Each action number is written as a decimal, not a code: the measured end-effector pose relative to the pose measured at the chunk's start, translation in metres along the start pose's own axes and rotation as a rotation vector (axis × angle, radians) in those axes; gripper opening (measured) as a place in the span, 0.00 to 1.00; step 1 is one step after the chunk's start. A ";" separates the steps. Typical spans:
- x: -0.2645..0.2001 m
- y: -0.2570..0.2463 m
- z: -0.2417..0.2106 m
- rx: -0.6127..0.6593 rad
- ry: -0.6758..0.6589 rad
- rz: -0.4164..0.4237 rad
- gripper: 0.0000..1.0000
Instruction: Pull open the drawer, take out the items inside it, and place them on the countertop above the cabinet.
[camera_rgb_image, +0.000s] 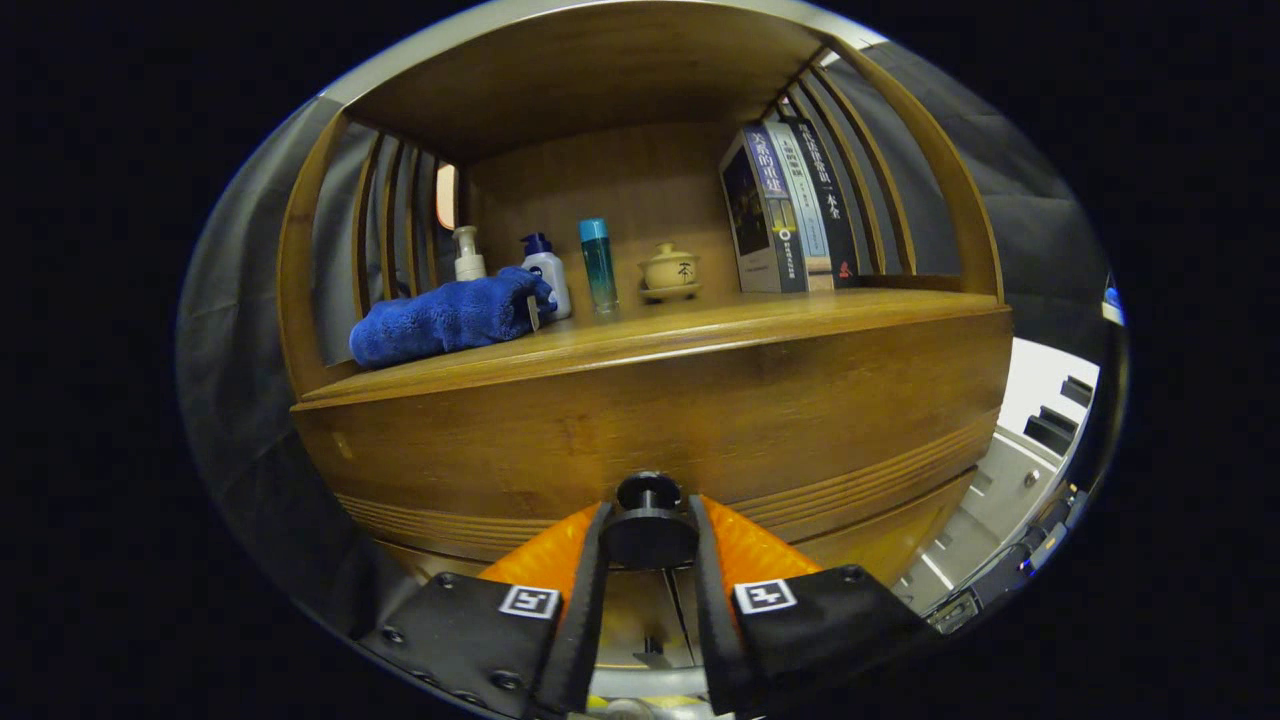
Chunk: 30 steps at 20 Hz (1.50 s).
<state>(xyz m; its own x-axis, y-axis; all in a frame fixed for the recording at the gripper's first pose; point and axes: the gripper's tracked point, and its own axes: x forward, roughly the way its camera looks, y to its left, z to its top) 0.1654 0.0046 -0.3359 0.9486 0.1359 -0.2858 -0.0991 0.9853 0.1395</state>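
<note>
While pressed against drawer front (650, 410), tongs (648, 530) pinch dark knob (648, 522) both sides.

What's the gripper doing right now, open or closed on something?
Gripper: closed on the drawer knob, both fingers pressed against its sides.

Staged home-like booth, not a real room: wooden cabinet (650, 420) with slatted sides holds household stuff on its countertop (700, 325) — blue towel (445, 318), pump bottles (547, 270), teal bottle (598, 262), small lidded teapot (670, 270), upright books (785, 205). Dark cloth wall (250, 300) behind; equipment and cables (1030, 545) off to one side.
</note>
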 end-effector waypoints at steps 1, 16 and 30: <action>-0.001 0.000 0.000 0.001 -0.008 0.003 0.49; -0.034 -0.004 -0.009 -0.066 -0.034 0.011 0.34; -0.097 -0.003 -0.024 -0.080 -0.049 0.013 0.34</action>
<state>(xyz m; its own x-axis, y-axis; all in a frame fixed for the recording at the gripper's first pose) 0.0662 -0.0093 -0.3311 0.9605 0.1454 -0.2373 -0.1334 0.9889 0.0661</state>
